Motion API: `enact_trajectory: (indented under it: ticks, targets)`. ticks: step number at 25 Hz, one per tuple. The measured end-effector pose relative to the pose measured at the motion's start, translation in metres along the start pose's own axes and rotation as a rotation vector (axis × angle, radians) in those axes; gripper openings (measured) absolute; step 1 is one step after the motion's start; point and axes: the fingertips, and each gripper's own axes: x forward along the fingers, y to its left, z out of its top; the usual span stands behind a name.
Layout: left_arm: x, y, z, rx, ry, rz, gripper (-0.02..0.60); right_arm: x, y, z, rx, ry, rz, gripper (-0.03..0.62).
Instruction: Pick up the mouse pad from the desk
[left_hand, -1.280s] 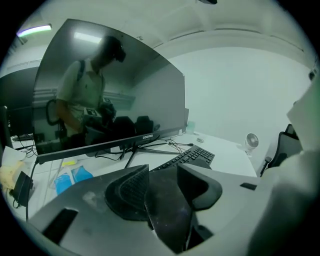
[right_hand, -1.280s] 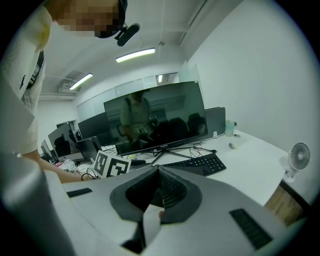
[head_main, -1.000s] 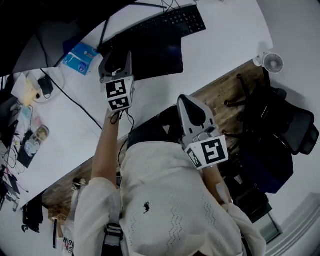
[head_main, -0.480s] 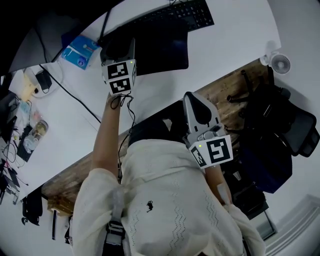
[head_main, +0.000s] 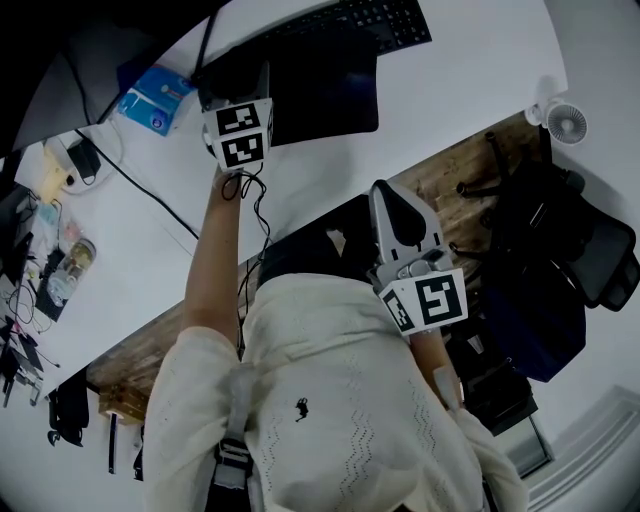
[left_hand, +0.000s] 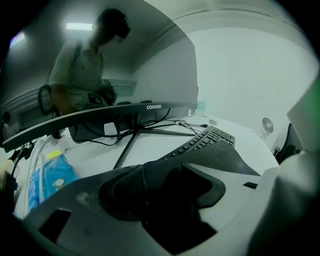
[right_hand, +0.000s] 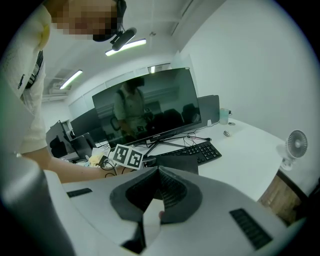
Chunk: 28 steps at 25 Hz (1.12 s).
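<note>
The black mouse pad (head_main: 325, 90) lies flat on the white desk (head_main: 440, 90), just in front of the black keyboard (head_main: 375, 22). My left gripper (head_main: 235, 88) reaches over the pad's left end. In the left gripper view its jaws (left_hand: 165, 185) stand wide and have just been opening; the mouse pad (left_hand: 225, 157) runs into the gap between them, and no pad visibly presses on it. My right gripper (head_main: 395, 210) hangs shut over the desk's near edge, nothing in it. The right gripper view shows its jaws (right_hand: 160, 192) meeting, with the mouse pad (right_hand: 177, 162) beyond.
A dark monitor (right_hand: 145, 110) on a thin stand sits behind the keyboard (right_hand: 197, 150). A blue packet (head_main: 155, 98) and a black cable (head_main: 140, 195) lie left of the pad. A small white fan (head_main: 570, 122) marks the desk's right corner, with an office chair (head_main: 575, 260) beside it.
My left gripper has moved farther across the desk and lower over the mouse pad's left end. The right gripper has stayed where it was.
</note>
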Motion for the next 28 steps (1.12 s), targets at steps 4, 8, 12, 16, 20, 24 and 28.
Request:
enact_trajectory:
  ticks: [4, 8, 12, 16, 20, 24, 28]
  targets:
    - [0.003, -0.002, -0.004, 0.018, 0.025, 0.012, 0.239, 0.0, -0.003, -0.001, 0.011, -0.001, -0.008, 0.002]
    - [0.005, -0.001, -0.004, 0.023, 0.027, 0.03, 0.247, 0.0, -0.003, -0.001, 0.016, -0.005, -0.009, 0.002]
    - [0.003, 0.001, -0.005, 0.02, 0.031, 0.034, 0.236, 0.001, 0.001, -0.003, 0.015, -0.005, -0.005, 0.002]
    - [0.001, 0.005, -0.005, -0.007, 0.036, 0.035, 0.173, 0.0, 0.004, -0.005, 0.013, -0.002, -0.005, 0.002]
    - [0.002, 0.001, -0.005, 0.004, 0.048, 0.03, 0.135, -0.001, 0.004, -0.006, 0.013, -0.001, -0.01, 0.002]
    - [0.005, 0.0, -0.01, 0.014, 0.048, 0.051, 0.126, -0.001, 0.004, -0.008, 0.011, -0.001, -0.013, 0.002]
    - [0.003, -0.006, -0.007, 0.088, 0.065, 0.05, 0.084, -0.001, 0.004, -0.01, 0.014, -0.001, -0.019, 0.002]
